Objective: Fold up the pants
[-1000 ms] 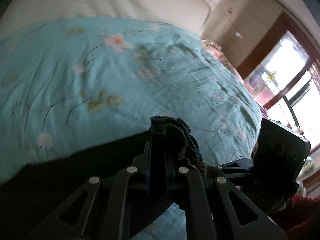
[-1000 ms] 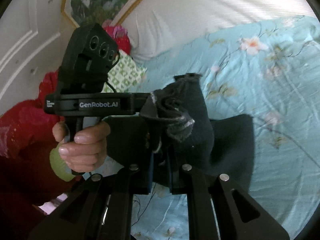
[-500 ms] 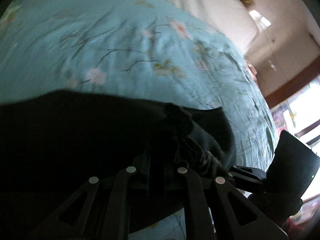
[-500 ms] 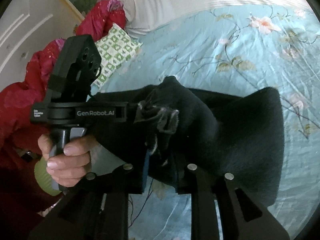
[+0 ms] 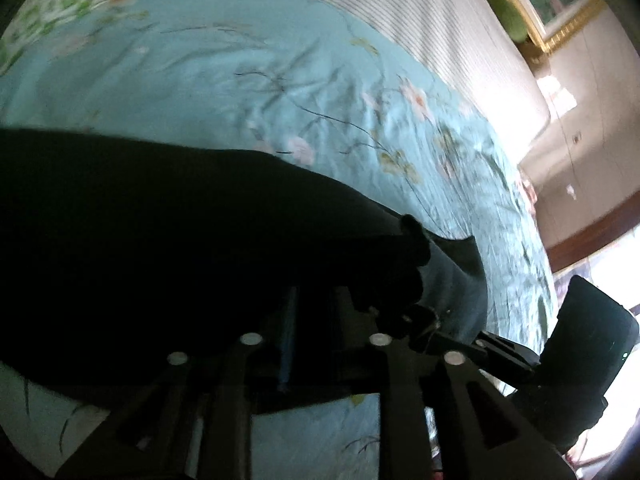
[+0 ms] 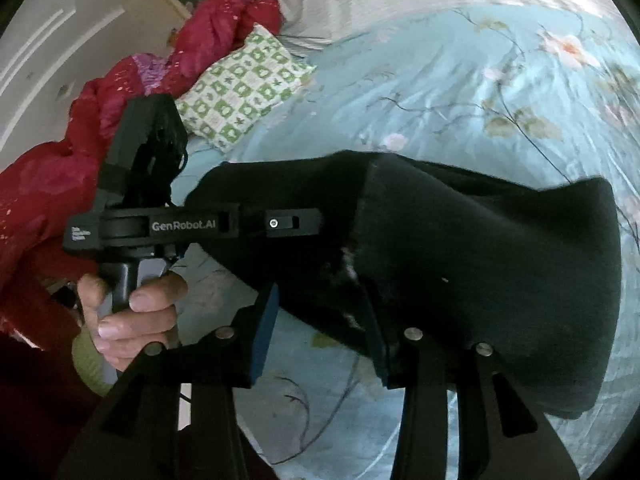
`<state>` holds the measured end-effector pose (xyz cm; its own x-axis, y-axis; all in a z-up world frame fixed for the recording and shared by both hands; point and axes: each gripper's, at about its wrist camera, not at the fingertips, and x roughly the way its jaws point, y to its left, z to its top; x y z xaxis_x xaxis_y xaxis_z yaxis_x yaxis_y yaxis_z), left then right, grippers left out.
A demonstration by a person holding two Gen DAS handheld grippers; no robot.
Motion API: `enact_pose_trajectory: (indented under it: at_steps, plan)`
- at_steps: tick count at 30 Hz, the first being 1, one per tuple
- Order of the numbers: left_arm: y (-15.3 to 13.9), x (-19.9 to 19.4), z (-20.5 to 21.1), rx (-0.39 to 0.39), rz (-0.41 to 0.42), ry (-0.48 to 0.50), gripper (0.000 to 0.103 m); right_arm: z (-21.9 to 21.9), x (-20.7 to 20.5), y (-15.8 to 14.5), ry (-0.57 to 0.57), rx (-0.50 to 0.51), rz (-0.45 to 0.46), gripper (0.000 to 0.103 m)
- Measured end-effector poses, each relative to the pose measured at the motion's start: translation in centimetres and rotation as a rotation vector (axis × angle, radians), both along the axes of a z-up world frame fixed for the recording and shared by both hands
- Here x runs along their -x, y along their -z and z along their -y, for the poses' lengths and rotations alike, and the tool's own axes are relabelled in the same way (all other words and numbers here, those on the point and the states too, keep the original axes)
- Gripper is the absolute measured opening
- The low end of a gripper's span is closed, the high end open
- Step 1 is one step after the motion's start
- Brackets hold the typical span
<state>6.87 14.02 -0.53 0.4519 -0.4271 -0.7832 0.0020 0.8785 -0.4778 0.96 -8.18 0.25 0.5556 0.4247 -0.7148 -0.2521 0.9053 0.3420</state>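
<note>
- Black pants [image 6: 480, 264] are lying folded on the pale blue flowered bedsheet [image 6: 460, 92], reaching from the middle of the bed toward its right side in the right wrist view.
- The right gripper [image 6: 320, 312] is standing with its jaws apart, having just been opening; the edge of the pants is lying loose between them, not pinched.
- The left gripper [image 5: 316, 300] is also parted after just opening, with dark cloth between its fingers; whether the fingers are pressing on it is too dark to tell.
- A hand [image 6: 128, 308] is gripping the left gripper's handle beside a green checked pillow [image 6: 244, 88] and a red quilt [image 6: 60, 184].
</note>
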Motion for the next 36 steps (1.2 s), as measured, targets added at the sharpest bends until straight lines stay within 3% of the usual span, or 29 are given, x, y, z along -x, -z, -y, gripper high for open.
enact_pose_trajectory:
  at_steps: [1, 9, 11, 15, 24, 29, 36]
  plan:
    - [0.0, 0.3, -0.4, 0.005, -0.003, -0.019, 0.033, -0.2, -0.1, -0.3, -0.004, 0.005, 0.008, 0.043]
    - [-0.5, 3.8, -5.0, 0.026, -0.004, -0.167, 0.038, -1.5, -1.2, -1.5, -0.032, -0.008, 0.034, 0.043]
    - [-0.6, 4.5, -6.0, 0.028, -0.004, -0.199, 0.052, -1.9, -1.8, -1.6, -0.04, -0.01, 0.037, 0.043]
    - [-0.8, 6.6, -8.5, 0.005, 0.01, -0.274, 0.053, -3.3, -3.2, -1.4, -0.064, -0.015, 0.03, 0.043]
    - [0.5, 9.1, -14.6, 0.042, -0.028, -0.434, 0.056, -6.9, -5.5, -0.9, -0.155, -0.008, 0.018, 0.046]
    - [1.0, 9.7, -17.7, 0.03, -0.046, -0.552, 0.066, -8.9, -7.5, -0.7, -0.209, 0.019, 0.005, 0.048]
    - [1.9, 9.0, -20.1, 0.079, -0.072, -0.59, 0.066, -11.6, -10.9, -0.4, -0.28, 0.056, -0.01, 0.048]
